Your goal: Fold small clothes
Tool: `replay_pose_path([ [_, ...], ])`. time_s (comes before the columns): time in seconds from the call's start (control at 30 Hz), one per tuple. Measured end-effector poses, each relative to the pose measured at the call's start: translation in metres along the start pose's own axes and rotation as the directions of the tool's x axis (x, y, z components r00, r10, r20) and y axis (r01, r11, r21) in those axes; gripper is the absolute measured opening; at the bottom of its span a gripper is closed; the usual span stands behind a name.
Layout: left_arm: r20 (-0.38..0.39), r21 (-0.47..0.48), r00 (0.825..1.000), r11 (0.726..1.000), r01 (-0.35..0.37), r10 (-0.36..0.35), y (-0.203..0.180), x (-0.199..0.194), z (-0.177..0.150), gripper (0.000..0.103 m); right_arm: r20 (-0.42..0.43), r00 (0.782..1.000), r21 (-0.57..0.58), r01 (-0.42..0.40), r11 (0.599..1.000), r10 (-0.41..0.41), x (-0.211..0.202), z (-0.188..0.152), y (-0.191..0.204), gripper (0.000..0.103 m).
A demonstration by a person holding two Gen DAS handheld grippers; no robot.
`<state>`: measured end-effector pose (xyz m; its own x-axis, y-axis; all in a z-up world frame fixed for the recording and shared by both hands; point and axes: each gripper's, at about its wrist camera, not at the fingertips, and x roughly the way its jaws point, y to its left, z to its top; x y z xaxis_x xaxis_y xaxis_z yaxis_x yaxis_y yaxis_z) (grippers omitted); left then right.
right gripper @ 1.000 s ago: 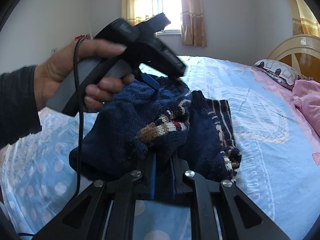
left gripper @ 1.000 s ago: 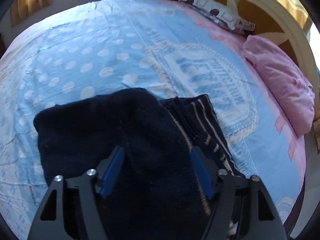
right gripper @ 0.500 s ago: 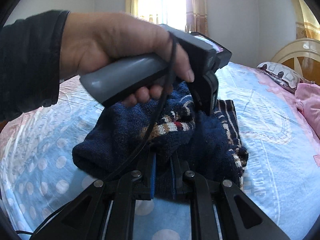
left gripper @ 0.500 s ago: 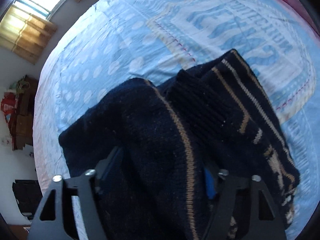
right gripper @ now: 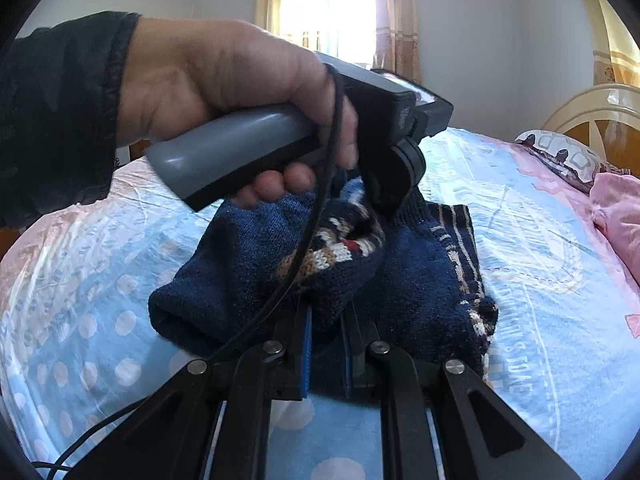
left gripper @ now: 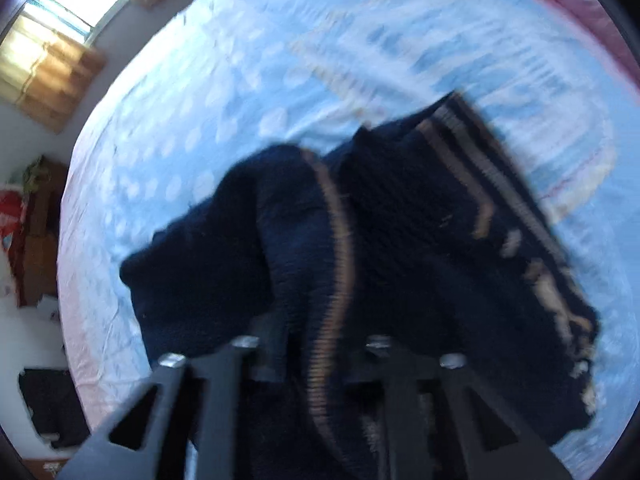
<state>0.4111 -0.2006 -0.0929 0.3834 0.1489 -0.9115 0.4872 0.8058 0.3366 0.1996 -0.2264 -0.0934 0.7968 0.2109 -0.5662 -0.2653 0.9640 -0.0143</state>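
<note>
At the bottom of the right wrist view, the right hand-held gripper [right gripper: 326, 344] has its two blue-padded fingers drawn narrow on a fold of the one navy knit sweater [right gripper: 256, 264], pinching the near edge of the bunched cloth just above the bed sheet [right gripper: 540, 320]. Beyond it, in the upper left and middle of that frame, a single hand [right gripper: 216, 92] in a dark sleeve wraps around the grey handle of the left hand-held gripper [right gripper: 384, 196], knuckles up, fingertips curled beneath the handle, the tool tipped nose-down into the top of the sweater with a black cable hanging from it. In the left wrist view, which is blurred, the left hand-held gripper [left gripper: 316, 360] sits at the bottom centre with dark knit and a tan stripe bunched between its fingers; the fingers look close together on the sweater [left gripper: 400, 240], and the pads are hidden by cloth. The sweater lies heaped in the middle of the blue dotted sheet, patterned band toward the right. Farther back, at the right edge of the right wrist view, lie two pillows: one pink [right gripper: 616, 208], one patterned [right gripper: 560, 156], against a cream headboard [right gripper: 592, 108]. One curtained window [right gripper: 328, 12] fills the top centre.
</note>
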Motion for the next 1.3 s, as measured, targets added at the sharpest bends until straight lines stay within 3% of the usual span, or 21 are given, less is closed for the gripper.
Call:
replay_pose_path([
  [0.2,0.104,-0.067,0.994,0.997,0.037,-0.03,0.022,-0.044,0.004,0.018,0.026,0.999,0.03,0.021,0.999,-0.021,-0.011,0.01,-0.017,0.011],
  [0.37,0.165,-0.056,0.984,0.995,0.084,-0.074,0.012,-0.05,0.009,0.018,-0.036,0.999,0.157,0.008,0.988,-0.002,-0.005,0.007,-0.045,0.011],
  [0.57,0.151,-0.012,0.978,0.989,0.147,-0.144,-0.036,-0.033,0.024,0.017,-0.14,0.99,0.263,0.007,0.965,0.031,0.0,-0.017,-0.068,0.011],
  [0.87,0.165,0.019,0.974,0.988,0.153,-0.154,-0.057,-0.028,0.035,0.018,-0.182,0.982,0.312,0.012,0.95,0.048,0.0,-0.032,-0.086,0.011],
  [1.0,0.233,0.041,0.96,0.988,0.151,-0.157,-0.063,-0.039,0.032,0.034,-0.186,0.98,0.35,0.001,0.937,0.069,0.003,-0.035,-0.094,0.011],
  [1.07,0.294,0.041,0.936,0.981,0.19,-0.193,-0.058,-0.054,0.027,0.046,-0.185,0.98,0.351,0.0,0.936,0.07,0.002,-0.035,-0.095,0.011],
  [1.13,0.36,0.056,0.908,0.977,0.208,-0.214,-0.05,-0.071,0.016,0.068,-0.184,0.98,0.359,-0.005,0.933,0.076,0.004,-0.036,-0.099,0.011],
  [1.2,0.415,0.043,0.893,0.985,0.17,-0.172,-0.036,-0.082,-0.002,0.077,-0.183,0.979,0.376,-0.014,0.927,0.089,0.003,-0.039,-0.103,0.011],
  [1.3,0.448,0.003,0.888,0.994,0.114,-0.103,-0.011,-0.082,-0.038,0.085,-0.167,0.977,0.416,-0.053,0.908,0.134,-0.002,-0.042,-0.112,0.011],
])
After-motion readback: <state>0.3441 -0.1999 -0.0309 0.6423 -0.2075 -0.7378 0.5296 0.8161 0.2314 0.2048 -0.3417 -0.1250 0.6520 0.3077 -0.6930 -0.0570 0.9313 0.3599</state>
